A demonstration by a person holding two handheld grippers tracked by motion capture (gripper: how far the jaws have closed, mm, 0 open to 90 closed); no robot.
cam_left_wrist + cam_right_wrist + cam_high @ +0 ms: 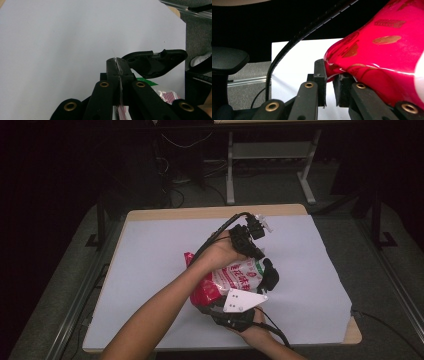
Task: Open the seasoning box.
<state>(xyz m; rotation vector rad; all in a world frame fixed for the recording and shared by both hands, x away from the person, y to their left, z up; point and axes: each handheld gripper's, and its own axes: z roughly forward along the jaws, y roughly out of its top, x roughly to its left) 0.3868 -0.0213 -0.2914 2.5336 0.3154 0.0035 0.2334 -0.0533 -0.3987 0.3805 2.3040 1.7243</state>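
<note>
A plastic bag (241, 275), red at one end and white with red print at the other, is held up over the white-covered table (155, 270). My left gripper (269, 276) reaches in from the far side. In the left gripper view its jaws (117, 62) are shut on a thin clear edge of the bag (168, 96). My right gripper (204, 304), with the grey plate on top, comes in from the near side. Its jaws (330, 75) are shut on the bag's glossy red end (374, 50).
The table's wooden rim (215, 212) shows at the back and at the near right corner. Behind it stand a metal frame (231, 170) and loose cables on grey floor. Metal rails run along both sides. A black chair seat (227, 60) is visible in the right gripper view.
</note>
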